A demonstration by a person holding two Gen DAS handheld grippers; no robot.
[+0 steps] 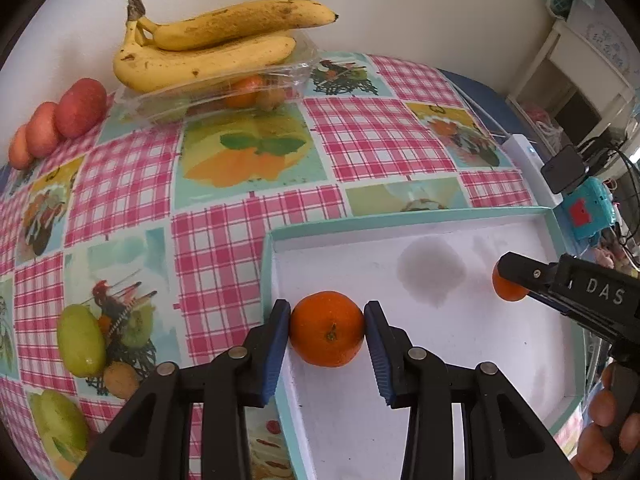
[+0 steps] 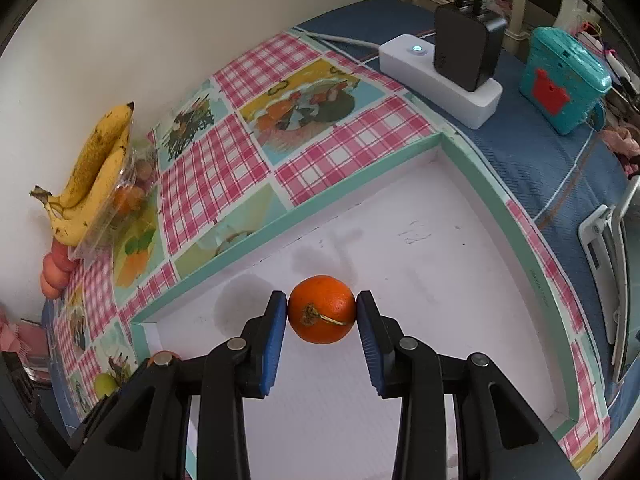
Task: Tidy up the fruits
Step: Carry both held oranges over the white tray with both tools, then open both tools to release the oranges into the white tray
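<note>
My left gripper (image 1: pixel 327 330) is shut on a tangerine (image 1: pixel 326 328) and holds it over the left part of a white tray (image 1: pixel 440 360) with a teal rim. My right gripper (image 2: pixel 322 310) is shut on a second tangerine (image 2: pixel 322 309) with a short stem, over the same tray (image 2: pixel 420 280). In the left wrist view the right gripper (image 1: pixel 516 280) shows at the right with its tangerine (image 1: pixel 506 290). Bananas (image 1: pixel 208 48) lie on a clear plastic box (image 1: pixel 224 96) with more fruit by the wall. Three red apples (image 1: pixel 60 120) sit left of it.
A pink checked tablecloth (image 1: pixel 360 132) with fruit pictures covers the table. A white power strip (image 2: pixel 440 76) with a black charger (image 2: pixel 466 54) and a teal box (image 2: pixel 564 80) stand beyond the tray on blue cloth. A wall runs behind the fruit.
</note>
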